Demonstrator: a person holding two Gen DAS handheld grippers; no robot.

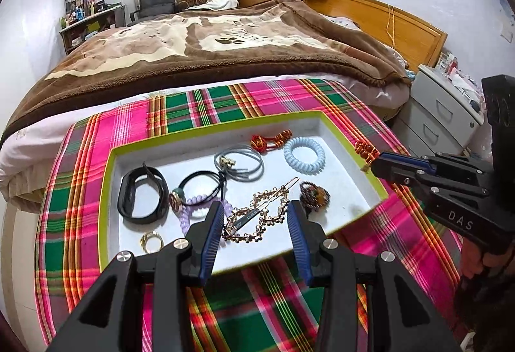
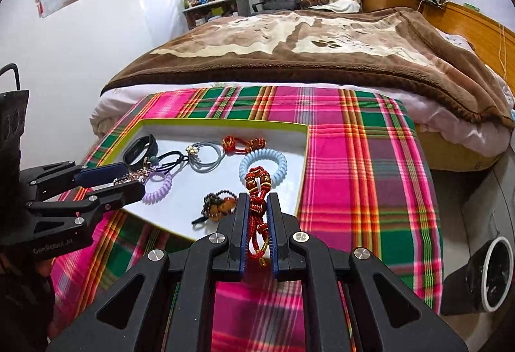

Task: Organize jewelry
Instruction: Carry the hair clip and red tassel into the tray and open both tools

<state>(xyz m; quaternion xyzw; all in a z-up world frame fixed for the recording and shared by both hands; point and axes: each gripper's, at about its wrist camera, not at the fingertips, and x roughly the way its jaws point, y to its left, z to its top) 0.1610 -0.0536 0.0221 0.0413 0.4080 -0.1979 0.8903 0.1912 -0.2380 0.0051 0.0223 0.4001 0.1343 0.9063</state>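
A white tray with a lime rim lies on a plaid cloth. My left gripper hovers over the tray's near side. A gold beaded hair clip spans its half-spread pads and looks gripped. My right gripper is shut on a red knotted cord bracelet at the tray's right edge. In the tray lie a black band, hair ties, a light blue spiral tie, a second red bracelet and a gold ring.
The cloth covers the foot of a bed with a brown blanket. A grey drawer unit stands to the right. A black round object with a white rim sits low at the right. A person's hand holds the right gripper.
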